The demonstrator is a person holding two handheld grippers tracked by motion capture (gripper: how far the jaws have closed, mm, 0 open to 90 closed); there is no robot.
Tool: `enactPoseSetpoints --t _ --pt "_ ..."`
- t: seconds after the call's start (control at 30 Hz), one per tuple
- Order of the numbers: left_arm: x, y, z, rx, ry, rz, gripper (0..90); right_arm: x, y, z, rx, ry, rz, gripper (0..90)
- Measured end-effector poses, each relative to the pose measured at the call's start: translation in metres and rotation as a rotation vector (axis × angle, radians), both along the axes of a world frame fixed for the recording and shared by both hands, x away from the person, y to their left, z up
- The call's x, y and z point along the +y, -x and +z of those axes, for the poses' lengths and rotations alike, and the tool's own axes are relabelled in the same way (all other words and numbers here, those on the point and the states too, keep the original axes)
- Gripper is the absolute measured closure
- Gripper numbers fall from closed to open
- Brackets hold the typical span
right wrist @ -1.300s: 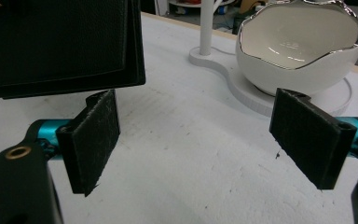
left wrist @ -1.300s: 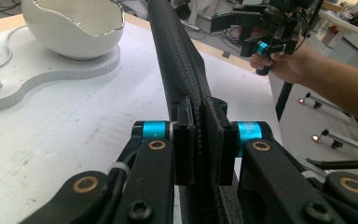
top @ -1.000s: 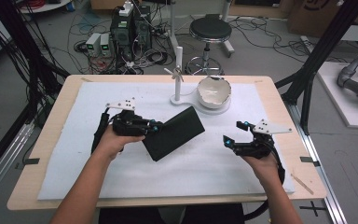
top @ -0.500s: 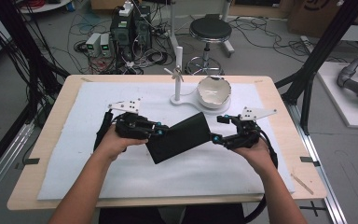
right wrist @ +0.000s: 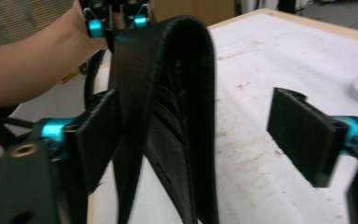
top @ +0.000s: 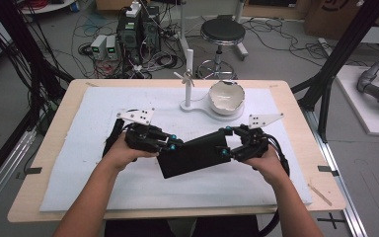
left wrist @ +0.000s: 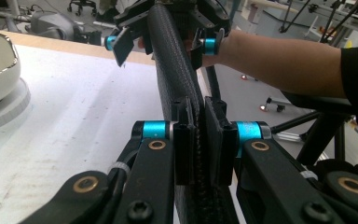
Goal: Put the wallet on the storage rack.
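A black folded wallet point(top: 192, 154) hangs just above the white mat, held level between both hands. My left gripper point(top: 170, 143) is shut on its left end; in the left gripper view the pads point(left wrist: 185, 140) pinch the wallet's point(left wrist: 175, 70) textured edge. My right gripper point(top: 227, 143) straddles the right end. In the right gripper view the wallet point(right wrist: 168, 70) stands between the jaws, close against the left pad point(right wrist: 98, 140), while the right pad point(right wrist: 303, 135) is well clear. These jaws have just been closing with the wallet between them.
A white bowl point(top: 225, 96) rests on a white base with an upright post point(top: 188, 74) at the back of the mat point(top: 79, 148). The wooden table edge point(top: 177, 215) runs in front. A stool point(top: 222, 32) and cables lie beyond the table.
My right gripper has swung left from the mat's right side to the wallet's right end. The wallet has turned more level and risen slightly in my left gripper.
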State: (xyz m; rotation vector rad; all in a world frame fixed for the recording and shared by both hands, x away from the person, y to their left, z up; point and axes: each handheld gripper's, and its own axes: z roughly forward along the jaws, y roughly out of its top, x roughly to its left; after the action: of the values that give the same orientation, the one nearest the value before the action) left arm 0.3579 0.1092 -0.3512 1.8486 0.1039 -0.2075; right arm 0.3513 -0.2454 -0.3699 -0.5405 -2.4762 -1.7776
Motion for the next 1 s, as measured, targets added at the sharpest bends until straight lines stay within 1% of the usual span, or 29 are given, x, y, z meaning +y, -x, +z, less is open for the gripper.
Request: enactPoseSetpoints --t 0.03,0.07,0.13,0.17,0.2,0.23,0.3,0.33,0.4,0.43,0.47,0.5,0.57,0.6,0.63,0.67,0.73,0.8,0.87,0.93,1.0 --pt "-0.001 0.000 0.000 -0.002 -0.002 0.002 81.8 0.000 0.001 0.000 0.009 -0.001 0.031 37.0" --pt "-0.001 -0.001 -0.001 0.001 -0.005 0.009 81.8 0.001 0.002 0.000 0.016 -0.002 0.048 42.3" --pt "0.000 -0.002 -0.001 -0.003 -0.006 0.013 81.8 0.002 0.004 0.000 0.017 0.017 0.067 55.7" --pt "0.002 -0.003 -0.002 -0.004 -0.006 0.020 81.8 0.002 0.004 0.000 0.019 0.023 0.070 65.7" --pt "0.003 -0.003 -0.002 -0.002 -0.003 0.023 81.7 0.001 0.004 0.000 0.027 0.018 0.071 70.9" --pt "0.003 -0.003 -0.002 -0.003 -0.002 0.033 81.5 0.000 0.004 0.000 0.042 0.006 0.088 74.5" --pt "0.004 -0.004 -0.004 -0.006 -0.015 0.051 80.7 0.002 0.005 0.001 0.042 0.023 0.081 76.5" --pt "0.005 -0.004 -0.005 -0.004 -0.011 0.064 79.9 0.002 0.005 0.001 0.029 0.028 0.081 76.8" --pt "0.006 -0.004 -0.007 -0.005 -0.016 0.104 75.4 0.003 0.006 0.001 0.031 0.043 0.073 77.2" --pt "0.007 -0.005 -0.008 0.003 -0.009 0.121 69.4 0.004 0.006 0.001 0.011 0.049 0.067 77.2" --pt "0.009 -0.006 -0.008 0.008 -0.003 0.131 64.5 0.004 0.007 0.002 0.009 0.067 0.058 77.2" --pt "0.011 -0.006 -0.008 0.001 -0.007 0.151 60.3 0.004 0.007 0.003 -0.002 0.084 0.038 77.3" --pt "0.016 -0.007 -0.006 0.009 -0.004 0.200 48.2 0.001 0.007 0.003 -0.008 0.106 0.002 77.3" --pt "0.020 -0.007 -0.005 0.011 0.001 0.220 44.8 -0.001 0.007 0.003 -0.006 0.111 -0.013 77.3" --pt "0.023 -0.007 -0.004 0.005 -0.002 0.235 42.1 -0.003 0.006 0.004 -0.021 0.109 -0.026 77.3" --pt "0.027 -0.007 -0.004 -0.001 -0.013 0.251 38.6 -0.006 0.006 0.004 -0.016 0.105 -0.039 77.3" --pt "0.034 -0.006 -0.003 -0.003 -0.034 0.283 33.6 -0.011 0.006 0.006 -0.023 0.091 -0.062 77.2" --pt "0.041 -0.004 -0.004 -0.016 -0.058 0.318 30.2 -0.016 0.007 0.009 -0.032 0.084 -0.086 77.2" --pt "0.049 -0.002 -0.005 -0.018 -0.080 0.346 27.2 -0.020 0.008 0.012 -0.035 0.085 -0.107 77.2" --pt "0.055 0.000 -0.007 -0.038 -0.127 0.399 25.3 -0.024 0.008 0.015 -0.044 0.078 -0.120 77.2" --pt "0.061 0.003 -0.010 -0.046 -0.173 0.458 22.4 -0.029 0.008 0.019 -0.052 0.072 -0.133 77.1"
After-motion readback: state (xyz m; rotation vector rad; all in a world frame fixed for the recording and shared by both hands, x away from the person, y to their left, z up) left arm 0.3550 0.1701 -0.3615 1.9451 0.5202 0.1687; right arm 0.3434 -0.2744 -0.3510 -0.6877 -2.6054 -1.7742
